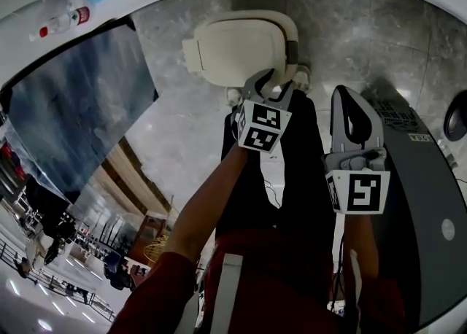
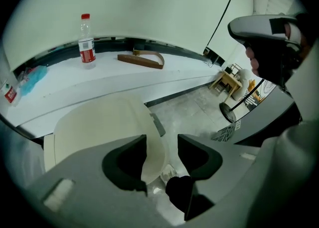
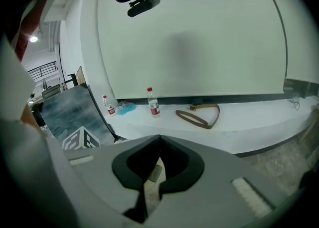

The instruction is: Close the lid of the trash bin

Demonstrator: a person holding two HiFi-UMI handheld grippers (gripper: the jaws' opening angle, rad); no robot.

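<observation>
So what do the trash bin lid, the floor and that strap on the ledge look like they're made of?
Trash bin lid: probably moulded plastic, cream, smooth and matte, with rounded edges.
Floor: looks like polished grey stone or marble-look tile, veined and slightly reflective.
Strap: brown, possibly leather; too small to be sure.

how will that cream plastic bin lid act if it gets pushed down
The cream plastic bin lid looks like a rigid moulded shell, so it should probably move as one piece rather than flex. It stands open and seems hinged at one edge, so a push likely swings it shut, maybe quickly.
</observation>
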